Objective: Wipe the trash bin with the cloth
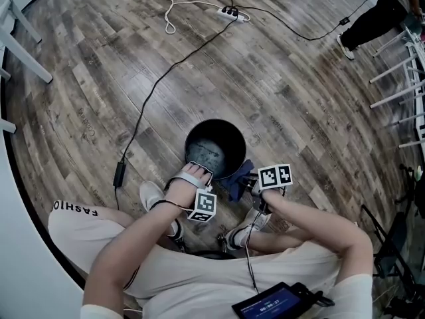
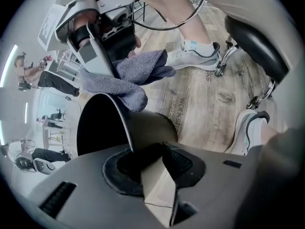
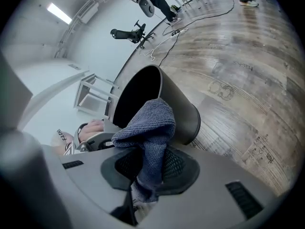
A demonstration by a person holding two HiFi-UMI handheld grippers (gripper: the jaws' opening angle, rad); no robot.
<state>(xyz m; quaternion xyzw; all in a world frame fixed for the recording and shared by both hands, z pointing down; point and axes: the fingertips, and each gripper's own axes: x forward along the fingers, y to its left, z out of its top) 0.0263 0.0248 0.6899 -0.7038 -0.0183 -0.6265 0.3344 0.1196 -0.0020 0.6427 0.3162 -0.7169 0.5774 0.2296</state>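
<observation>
1. In the middle of the frame in the head view, the wooden floor [image 1: 299, 98] carries the trash bin [image 1: 219, 145]. It stands between the seated person's feet with its mouth open to the camera, probably set there so that both hands reach it without leaning.
2. At the bin's near rim, lower left of its mouth, sits the left gripper [image 1: 196, 170]. Its own view shows the thin rim wall running down into the gap, with the jaws pinching it. I judge this grip is there to steady a light bin that would slide or tip under rubbing.
3. Just right of the bin's lower edge is the right gripper [image 1: 248, 183], its jaws pressed together on the cloth.
4. The blue-grey cloth [image 3: 150, 128] is caught by one bunched end. The free part bulges ahead of the jaws as a soft pad, which suits wiping without metal scraping. It lies at the bin's outer wall by the rim. Whether it presses there or only brushes, I cannot tell.
</observation>
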